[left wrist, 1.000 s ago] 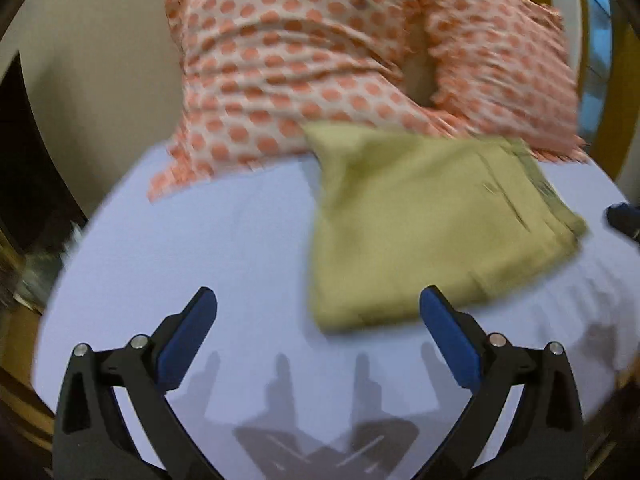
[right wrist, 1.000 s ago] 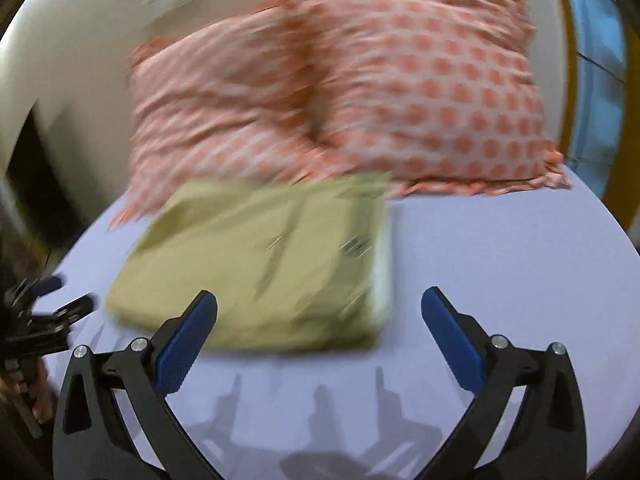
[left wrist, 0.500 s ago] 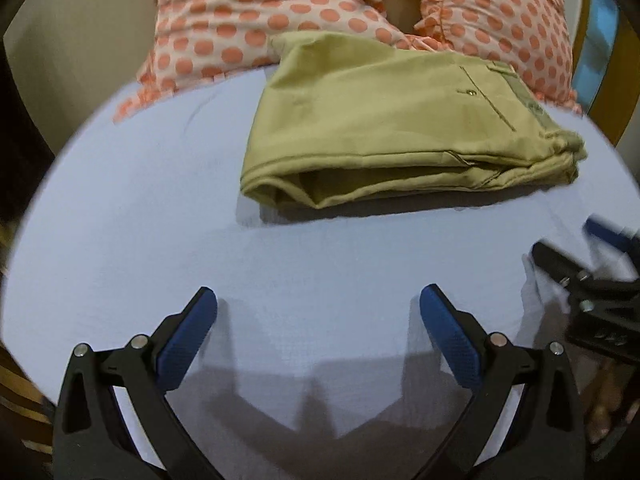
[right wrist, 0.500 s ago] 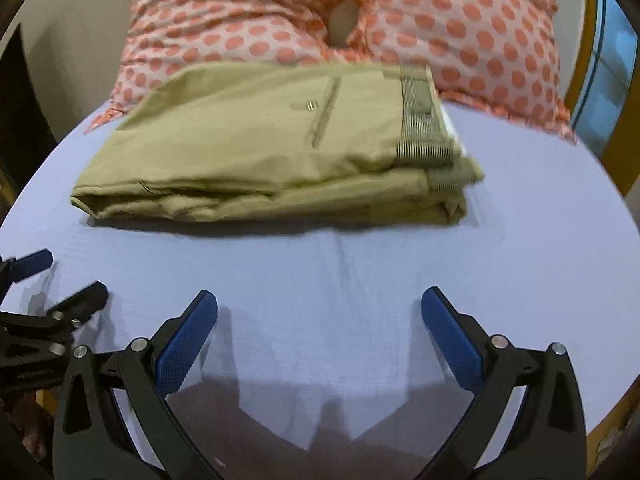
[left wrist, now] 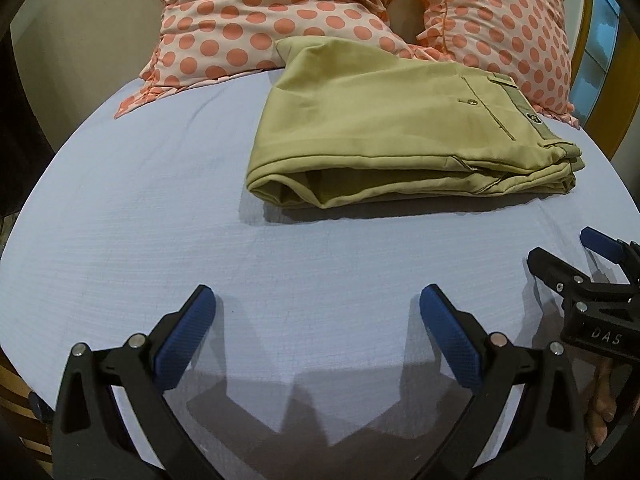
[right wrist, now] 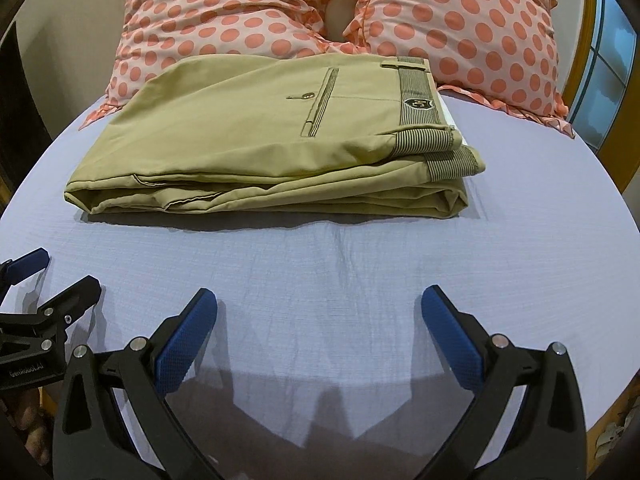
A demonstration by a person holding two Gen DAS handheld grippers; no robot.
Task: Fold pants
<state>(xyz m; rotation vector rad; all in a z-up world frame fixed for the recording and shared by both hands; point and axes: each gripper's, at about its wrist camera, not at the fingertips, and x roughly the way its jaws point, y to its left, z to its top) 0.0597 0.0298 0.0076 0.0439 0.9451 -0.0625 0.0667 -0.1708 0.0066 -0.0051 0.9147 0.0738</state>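
Khaki pants [left wrist: 392, 128] lie folded in a flat stack on the lavender bed sheet [left wrist: 160, 208], waistband to the right, back pocket up. They also show in the right wrist view [right wrist: 272, 140]. My left gripper [left wrist: 316, 304] is open and empty, low over the sheet, well short of the pants. My right gripper [right wrist: 320, 304] is open and empty, also short of the stack. Each gripper shows at the edge of the other's view: the right one [left wrist: 576, 256], the left one [right wrist: 52, 276].
Two polka-dot pillows [right wrist: 460, 20] [right wrist: 224, 16] lean behind the pants at the head of the bed. A wall is on the left, a window with a yellow frame [right wrist: 612, 60] on the right. The bed's front edge lies under the grippers.
Both grippers have dropped lower and pulled back toward the front of the bed. The pants now look nearer and sharper. Both stayed open.
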